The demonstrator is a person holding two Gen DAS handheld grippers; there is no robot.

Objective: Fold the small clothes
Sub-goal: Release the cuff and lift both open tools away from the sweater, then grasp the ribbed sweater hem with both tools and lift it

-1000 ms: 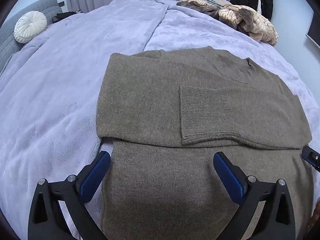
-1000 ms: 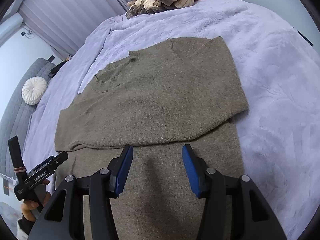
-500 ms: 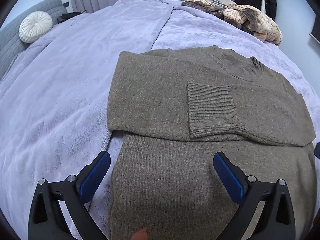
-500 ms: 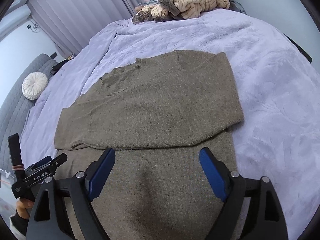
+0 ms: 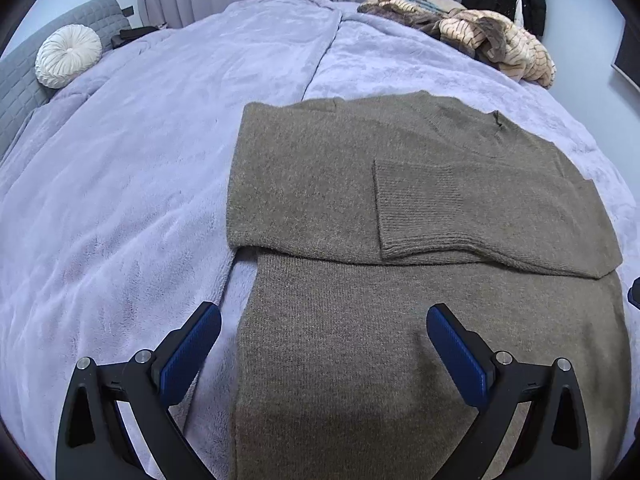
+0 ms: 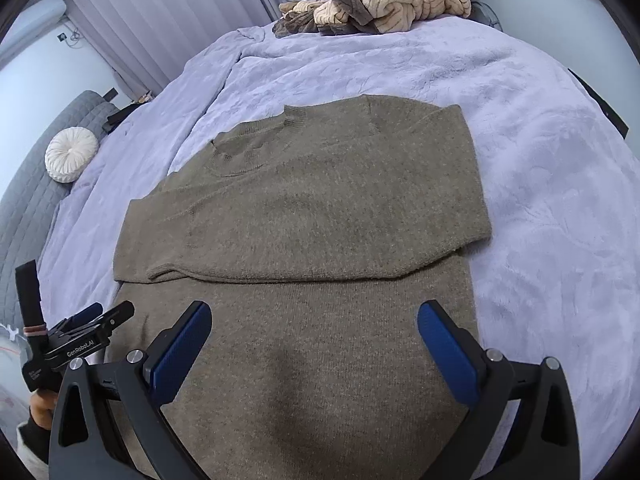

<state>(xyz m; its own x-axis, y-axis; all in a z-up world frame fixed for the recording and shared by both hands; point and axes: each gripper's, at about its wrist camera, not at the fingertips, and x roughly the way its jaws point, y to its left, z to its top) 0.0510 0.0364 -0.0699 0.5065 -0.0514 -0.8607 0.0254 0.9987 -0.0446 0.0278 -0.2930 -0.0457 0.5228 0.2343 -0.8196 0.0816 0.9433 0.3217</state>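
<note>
I have the brown knit sweater (image 5: 400, 240) lying flat on the lavender blanket (image 5: 140, 200), its sleeves already folded across the chest and the ribbed cuff (image 5: 416, 216) resting on top of the body. The left gripper (image 5: 324, 344) is spread wide and holds nothing; one pad sits over the blanket just beside the sweater's left edge, the other over the lower body panel. The right gripper (image 6: 314, 340) is opening, its jaws close to their full spread, with only flat knit beneath them and nothing pinched. I judge the fabric soft, limp and moderately heavy for a garment: it will drape and sag from any hold, and a thick knit should not slip from the pads. The best hold is at the hem, one gripper near each lower corner, which lie below both views. The next fold would carry the hem up over the sleeves toward the collar (image 6: 256, 148). Open blanket surrounds the sweater on both sides; the pile of clothes (image 6: 384, 4) and the round cushion (image 5: 68, 56) lie well apart from it.
</note>
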